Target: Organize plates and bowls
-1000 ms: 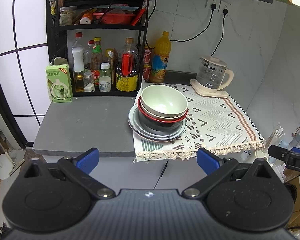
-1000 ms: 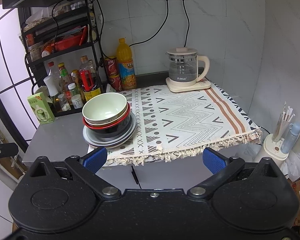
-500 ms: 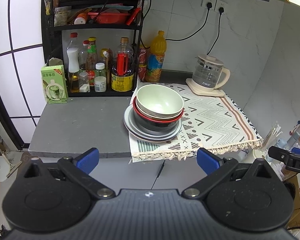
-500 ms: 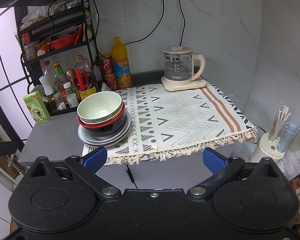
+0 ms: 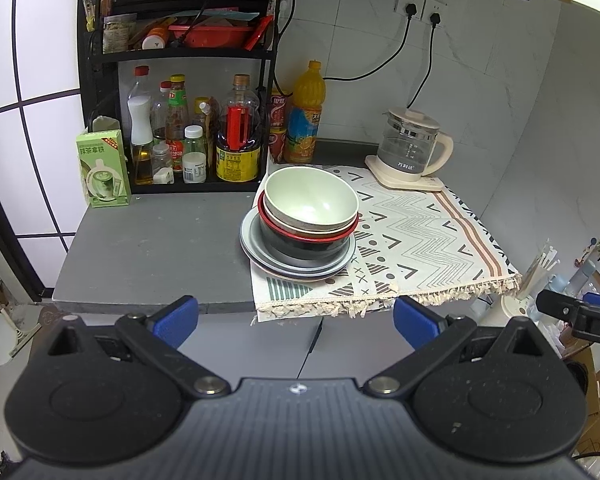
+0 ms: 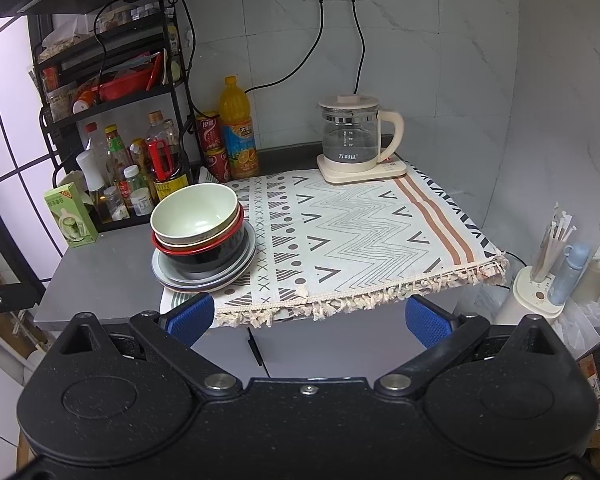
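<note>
In the left wrist view, a pale green bowl [image 5: 312, 196] is being carried nested in a red-rimmed black bowl [image 5: 306, 240], itself being borne by stacked grey plates [image 5: 256, 250] at the left edge of a patterned cloth [image 5: 420, 240], while the left gripper [image 5: 296, 320] is being held wide apart and empty, short of the counter. In the right wrist view, the same stack [image 6: 202, 240] is being seen left of a glass kettle [image 6: 354, 140], with bottles being kept in a black rack [image 6: 112, 92] behind, and the right gripper [image 6: 310, 318] is likewise being held spread with nothing between its jaws.

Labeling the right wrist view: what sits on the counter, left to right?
Green matcha latte box → stack of bowls and plates → orange juice bottle → glass kettle.
</note>
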Tool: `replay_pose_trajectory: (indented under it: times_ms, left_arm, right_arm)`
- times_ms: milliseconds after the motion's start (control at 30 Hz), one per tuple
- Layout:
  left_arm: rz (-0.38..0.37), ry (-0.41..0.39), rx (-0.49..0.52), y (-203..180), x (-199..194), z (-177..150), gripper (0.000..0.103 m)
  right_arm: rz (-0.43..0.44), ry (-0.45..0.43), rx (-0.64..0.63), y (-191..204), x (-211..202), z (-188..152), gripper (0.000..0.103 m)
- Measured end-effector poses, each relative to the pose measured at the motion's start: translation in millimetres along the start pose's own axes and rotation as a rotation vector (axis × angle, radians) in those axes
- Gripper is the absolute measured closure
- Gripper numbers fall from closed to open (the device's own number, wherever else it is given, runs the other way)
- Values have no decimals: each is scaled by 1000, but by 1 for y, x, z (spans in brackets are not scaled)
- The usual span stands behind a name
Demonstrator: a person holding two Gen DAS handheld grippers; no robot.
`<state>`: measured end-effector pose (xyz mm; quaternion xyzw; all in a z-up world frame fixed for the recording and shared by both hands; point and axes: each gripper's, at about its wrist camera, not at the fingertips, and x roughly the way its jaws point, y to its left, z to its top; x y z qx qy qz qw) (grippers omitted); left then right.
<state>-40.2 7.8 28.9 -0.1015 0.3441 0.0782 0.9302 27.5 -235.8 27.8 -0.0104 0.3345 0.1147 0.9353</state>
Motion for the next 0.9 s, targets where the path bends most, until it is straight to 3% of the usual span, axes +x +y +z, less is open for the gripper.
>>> replay_pose_trajectory:
  times_ms: [900]
  left_arm:
    - [-25, 17, 2, -2, 8, -4, 0]
  right_arm:
    - [-22, 37, 26, -4, 9, -8, 0]
